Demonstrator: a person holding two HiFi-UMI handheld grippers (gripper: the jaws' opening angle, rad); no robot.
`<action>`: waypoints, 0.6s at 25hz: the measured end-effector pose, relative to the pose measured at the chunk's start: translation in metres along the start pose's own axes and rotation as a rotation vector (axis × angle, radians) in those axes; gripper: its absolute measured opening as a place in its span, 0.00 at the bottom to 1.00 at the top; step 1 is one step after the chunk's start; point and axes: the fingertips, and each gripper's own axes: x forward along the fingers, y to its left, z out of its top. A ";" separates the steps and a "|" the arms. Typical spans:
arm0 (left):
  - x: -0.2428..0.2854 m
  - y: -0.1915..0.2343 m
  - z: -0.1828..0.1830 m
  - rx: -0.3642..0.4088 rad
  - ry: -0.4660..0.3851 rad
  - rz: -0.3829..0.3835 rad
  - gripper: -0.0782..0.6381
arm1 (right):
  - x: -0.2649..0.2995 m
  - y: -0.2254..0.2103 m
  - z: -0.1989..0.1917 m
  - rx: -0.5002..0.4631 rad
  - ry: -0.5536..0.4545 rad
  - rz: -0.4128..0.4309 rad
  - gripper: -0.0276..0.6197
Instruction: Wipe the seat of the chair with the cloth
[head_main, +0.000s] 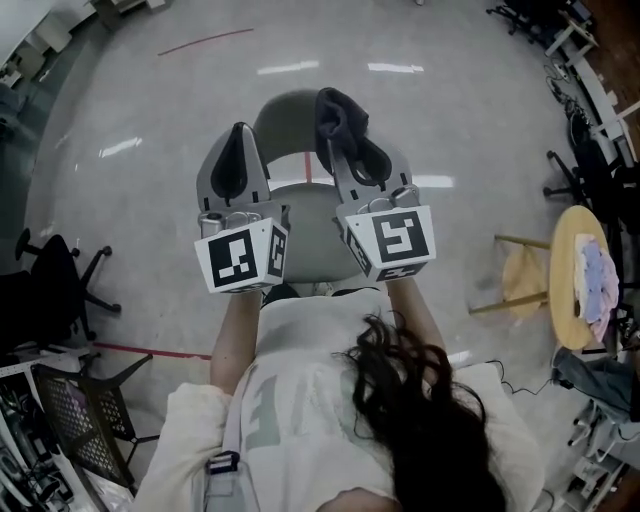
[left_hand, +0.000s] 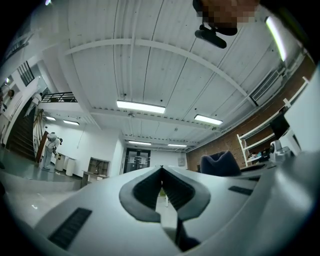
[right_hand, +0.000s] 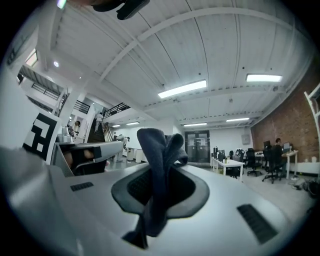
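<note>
My right gripper (right_hand: 159, 167): matt grey plastic shell, dark rubbery pads (right_hand: 131, 187) with fine grid texture. Cloth (right_hand: 161, 150) in my grip: dark blue, soft, fuzzy fabric. My left gripper (left_hand: 161, 172): same matt plastic. Chair seat (head_main: 312, 240): smooth grey, dull finish. Floor (head_main: 140, 110): glossy, mirrors ceiling lights.

Open floor (head_main: 150, 120) lies beyond and beside the chair (head_main: 288, 125). A wooden stool (head_main: 565, 285) stands well right, black office chairs (head_main: 55, 275) well left.

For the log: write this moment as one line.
left gripper: shut, empty | right gripper: shut on dark cloth | both above chair seat
</note>
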 end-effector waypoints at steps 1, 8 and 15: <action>0.001 -0.001 0.001 0.003 -0.001 0.000 0.13 | 0.000 0.000 0.002 -0.005 -0.008 0.003 0.13; 0.001 0.000 0.000 0.027 0.006 0.005 0.13 | 0.003 0.009 0.009 -0.030 -0.032 0.037 0.13; -0.005 -0.002 0.003 0.025 0.002 0.011 0.13 | 0.005 0.017 0.011 -0.022 -0.037 0.073 0.13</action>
